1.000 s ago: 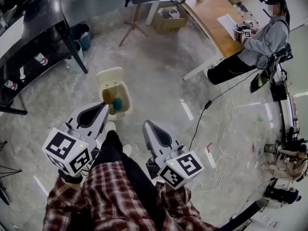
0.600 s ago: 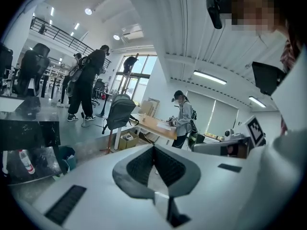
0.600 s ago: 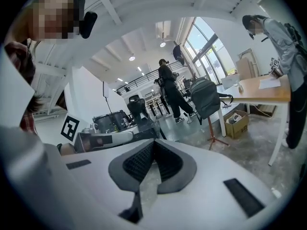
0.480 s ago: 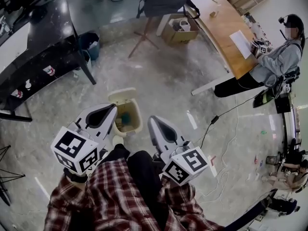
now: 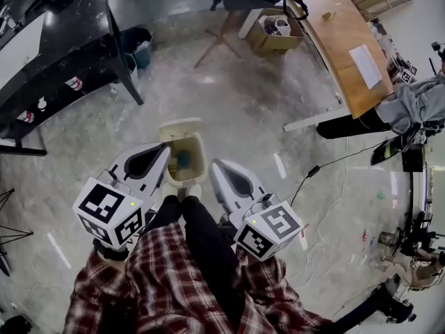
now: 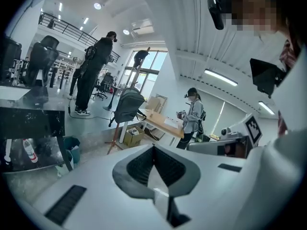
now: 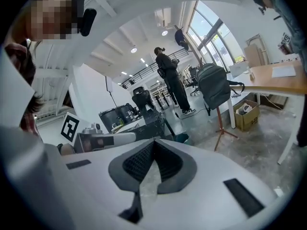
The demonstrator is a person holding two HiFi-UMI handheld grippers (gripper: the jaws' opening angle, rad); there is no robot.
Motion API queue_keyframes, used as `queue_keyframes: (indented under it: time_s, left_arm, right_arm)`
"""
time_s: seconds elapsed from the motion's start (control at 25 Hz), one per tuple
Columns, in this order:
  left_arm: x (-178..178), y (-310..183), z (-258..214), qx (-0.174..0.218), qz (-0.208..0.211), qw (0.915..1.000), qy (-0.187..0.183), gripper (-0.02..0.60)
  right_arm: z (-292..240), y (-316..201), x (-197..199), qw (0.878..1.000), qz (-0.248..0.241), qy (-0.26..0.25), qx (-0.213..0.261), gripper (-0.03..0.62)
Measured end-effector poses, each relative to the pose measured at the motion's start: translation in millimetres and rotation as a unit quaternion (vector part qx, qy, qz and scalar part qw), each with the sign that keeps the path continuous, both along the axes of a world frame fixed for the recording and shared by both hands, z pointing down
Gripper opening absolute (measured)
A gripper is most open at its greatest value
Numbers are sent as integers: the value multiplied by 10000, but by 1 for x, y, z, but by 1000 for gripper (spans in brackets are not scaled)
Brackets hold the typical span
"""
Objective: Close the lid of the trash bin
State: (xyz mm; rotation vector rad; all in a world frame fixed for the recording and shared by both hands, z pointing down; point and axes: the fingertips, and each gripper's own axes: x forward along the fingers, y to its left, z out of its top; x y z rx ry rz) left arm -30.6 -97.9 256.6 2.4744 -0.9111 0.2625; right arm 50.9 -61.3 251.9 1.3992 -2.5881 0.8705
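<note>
Two grippers are held low in front of a person in a red checked shirt (image 5: 174, 277), and both of them are closed. On the left gripper (image 5: 164, 146) the jaws meet at their tips with nothing between them; only the floor shows through the gap behind the tips. On the right gripper (image 5: 213, 163) it is the same: tips together, nothing held.

The trash bin (image 5: 202, 160) stands on the grey stone floor (image 5: 236, 110), just in front of the person's legs. Seen from above, it lies between the two grippers. It is a small cream bin. Its lid (image 5: 174, 126) is up at the far side of the opening, so the bin is open. Inside, near the bottom, lies something blue-green (image 5: 184, 160); what it is I cannot tell. The tip of the left gripper overlaps the left rim of the bin from above, and the tip of the right gripper is just beside the right rim. Whether either one touches the bin I cannot tell.

There are more containers in the room. A blue bucket (image 5: 131, 39) stands on the floor by a leg of the black table (image 5: 62, 26), with something pale in it. On the low shelf of that table stand some small bottles, one with a red band (image 5: 73, 83). An open cardboard box (image 5: 268, 44) sits near the far end of the wooden table (image 5: 341, 40), and there are white things (image 5: 277, 25) in it. A sheet of paper (image 5: 366, 65) lies on the wooden table, and another person (image 5: 417, 106) sits at its near end.
</note>
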Motion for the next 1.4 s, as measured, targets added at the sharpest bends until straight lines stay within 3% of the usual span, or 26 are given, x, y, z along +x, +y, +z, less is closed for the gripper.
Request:
queue_keyframes:
  time_s: [0.28, 0.72, 1.04, 1.4]
  left_arm:
    - [11, -8, 38, -383, -204, 9991, -40, 11]
    - [24, -37, 131, -808, -301, 9961, -176, 11]
    - [33, -52, 212, -1096, -425, 9929, -180, 11]
    - [26, -77, 279, -1210, -369, 9911, -424, 11]
  right_arm:
    - [27, -6, 3, 9987, -439, 49, -259, 12]
    - [130, -6, 11, 9920, -753, 16, -1010, 12]
    - [193, -24, 17, 9897, -836, -43, -1165, 12]
    - [265, -56, 28, 9881, -724, 140, -1353, 14]
